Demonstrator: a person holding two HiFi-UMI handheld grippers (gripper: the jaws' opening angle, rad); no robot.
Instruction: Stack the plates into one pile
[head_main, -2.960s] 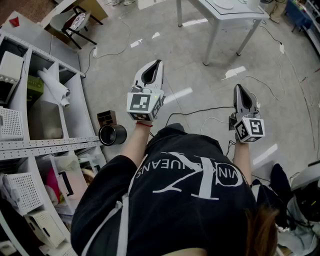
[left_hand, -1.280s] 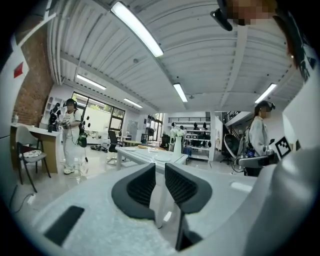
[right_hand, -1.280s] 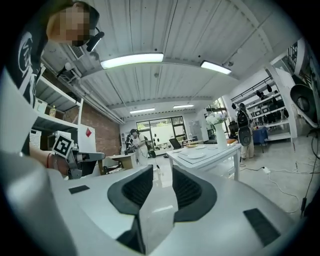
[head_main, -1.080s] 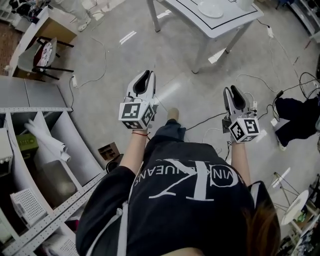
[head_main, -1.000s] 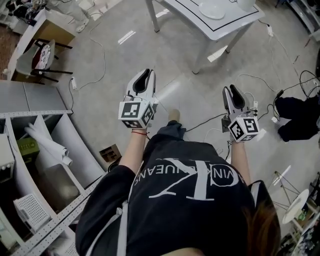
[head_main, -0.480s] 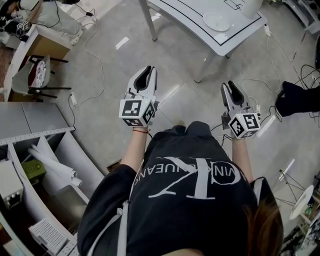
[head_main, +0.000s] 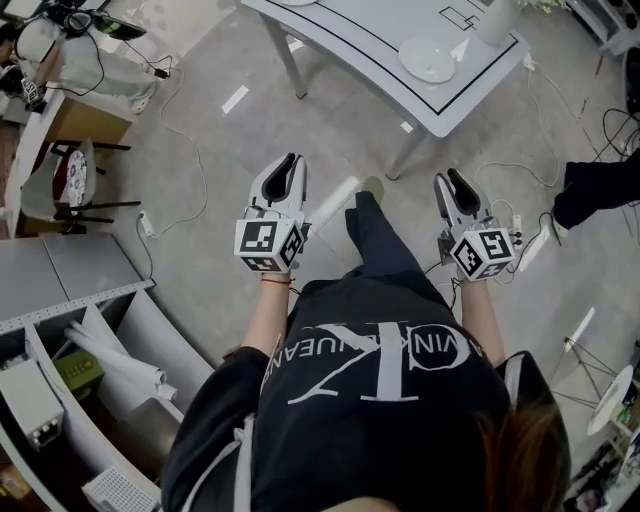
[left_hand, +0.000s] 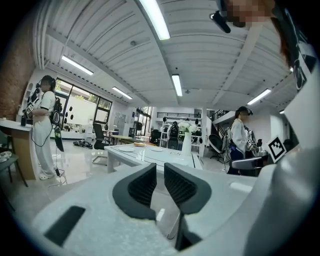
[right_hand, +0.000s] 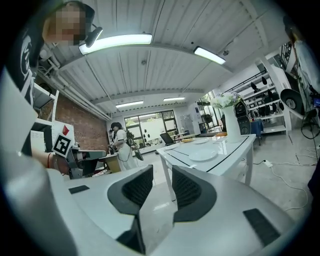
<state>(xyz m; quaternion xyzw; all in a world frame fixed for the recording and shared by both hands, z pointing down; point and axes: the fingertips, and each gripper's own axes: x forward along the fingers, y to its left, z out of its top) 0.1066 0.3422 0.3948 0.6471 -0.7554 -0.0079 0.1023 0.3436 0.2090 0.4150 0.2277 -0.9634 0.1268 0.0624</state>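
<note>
Both tools are held out front, roughly level, over the floor and short of the white table (head_main: 350, 30).

- Left gripper (head_main: 290, 162): jaws a narrow slot apart, nothing in the slot.
- Right gripper (head_main: 450, 180): jaws parted a little wider, also empty.
- Neither touches anything.

The nearest plate (head_main: 427, 60) lies flat on the table near its front edge, beside a tall white vase (head_main: 497, 20). The right gripper view shows more plates (right_hand: 200, 141) farther back along the top, apart from one another. No pile is begun, by the look of it.

The person's leg (head_main: 375, 225) is forward, between the two tools. Loose cables (head_main: 196, 150) trail over the floor on both sides.

Risks, as judged:
- A foot catching a cable could jolt both tools into the table edge.
- The near plate sits close to the edge, so a low or fast approach could shove it off.
- The left jaws look too close together to take a rim and could skid the plate if not widened first.
- A glazed rim pinched at one point may tip or slip when lifted.
- The vase is close enough for a swinging tool to knock it.
</note>
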